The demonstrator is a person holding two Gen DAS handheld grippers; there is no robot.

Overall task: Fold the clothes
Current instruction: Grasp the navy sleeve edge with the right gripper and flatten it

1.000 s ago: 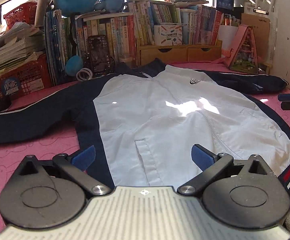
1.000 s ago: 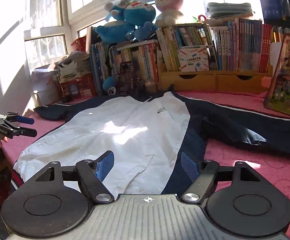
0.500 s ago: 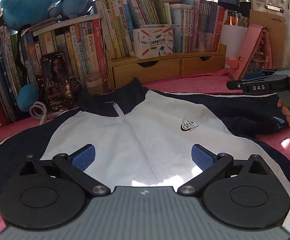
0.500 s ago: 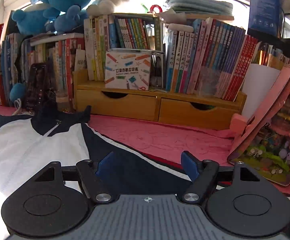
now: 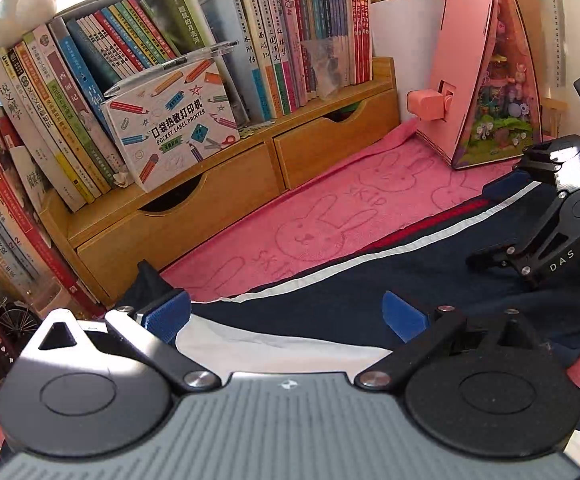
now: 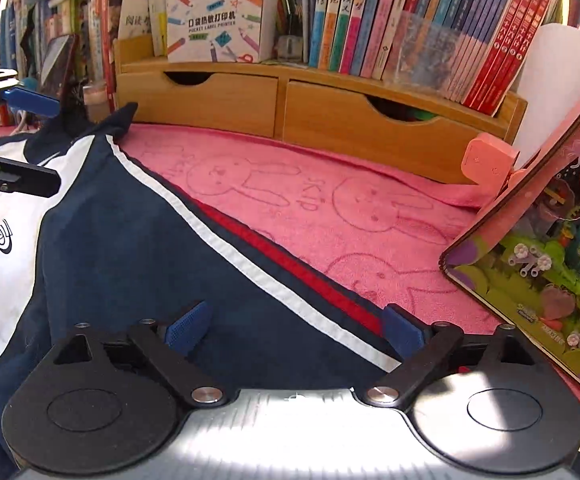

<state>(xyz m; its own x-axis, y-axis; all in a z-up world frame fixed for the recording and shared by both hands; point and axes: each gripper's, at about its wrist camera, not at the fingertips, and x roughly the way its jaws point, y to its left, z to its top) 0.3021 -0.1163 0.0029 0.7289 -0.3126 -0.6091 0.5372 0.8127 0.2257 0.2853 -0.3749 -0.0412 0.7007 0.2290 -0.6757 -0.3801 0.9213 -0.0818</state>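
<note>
A navy and white jacket (image 5: 429, 280) lies flat on the pink rabbit-print towel (image 5: 329, 216), its sleeve edged with a white and a red stripe (image 6: 274, 264). My left gripper (image 5: 286, 316) hovers open above the shoulder beside the navy collar (image 5: 146, 280), nothing pressed between its blue pads. My right gripper (image 6: 295, 328) hangs low over the striped sleeve with its jaws opening; the cloth lies under them and the pads do not press it. Each gripper shows in the other's view: the right gripper (image 5: 497, 224) on the sleeve, the left gripper (image 6: 30, 140) near the collar.
A wooden drawer shelf (image 6: 282, 100) packed with books stands along the back, a label printer box (image 5: 170, 120) on it. A pink triangular miniature house (image 6: 549, 260) stands at the right, close to the sleeve.
Both grippers have travelled from the jacket's chest to its right shoulder and sleeve, closer to the shelf. The right jaws have spread wider. The left view has rolled.
</note>
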